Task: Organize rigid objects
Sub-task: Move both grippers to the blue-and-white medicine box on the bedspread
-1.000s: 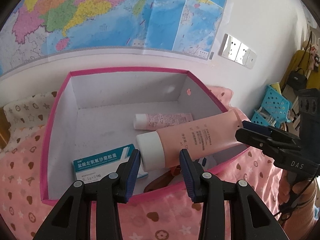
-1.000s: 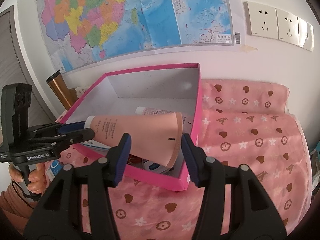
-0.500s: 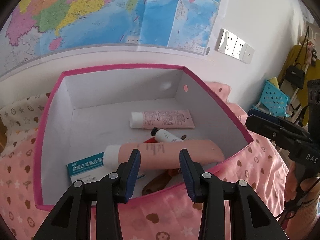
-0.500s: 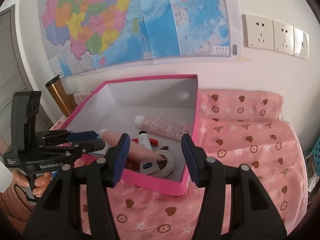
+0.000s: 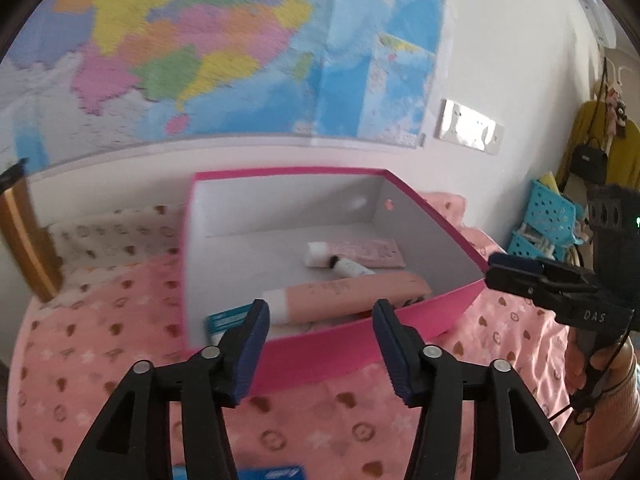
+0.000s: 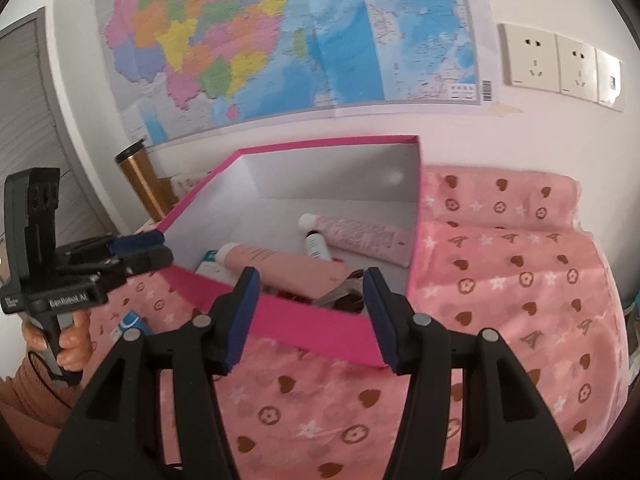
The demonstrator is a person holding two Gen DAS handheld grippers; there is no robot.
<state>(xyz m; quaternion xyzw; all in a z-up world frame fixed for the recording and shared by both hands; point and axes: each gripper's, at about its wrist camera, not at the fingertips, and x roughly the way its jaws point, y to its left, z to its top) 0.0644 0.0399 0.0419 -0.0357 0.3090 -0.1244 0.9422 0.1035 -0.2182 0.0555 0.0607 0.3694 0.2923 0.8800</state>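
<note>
A pink box (image 5: pixel 340 332) (image 6: pixel 304 326) with a white inside sits on a pink patterned cloth. In it lie a large peach tube (image 5: pixel 344 294) (image 6: pixel 280 264), a pale pink tube (image 5: pixel 356 250) (image 6: pixel 360 236), a small white tube (image 5: pixel 352 267) (image 6: pixel 316 246) and a teal and white carton (image 5: pixel 224 320). My left gripper (image 5: pixel 318 344) is open and empty, in front of the box's near wall. My right gripper (image 6: pixel 310 312) is open and empty, in front of the box's near corner. Each gripper shows in the other's view, the right one (image 5: pixel 516 276) and the left one (image 6: pixel 140 250).
A map (image 6: pixel 280 36) covers the wall behind. Sockets (image 6: pixel 560 64) are on the wall at the right. A gold tumbler (image 6: pixel 140 184) stands left of the box. A blue item (image 5: pixel 268 473) (image 6: pixel 130 322) lies on the cloth near the left gripper. Blue baskets (image 5: pixel 548 220) stand far right.
The peach tube has dropped from between the grippers into the box and lies there. Both grippers have drawn back from the box, and the left view has swung to the left.
</note>
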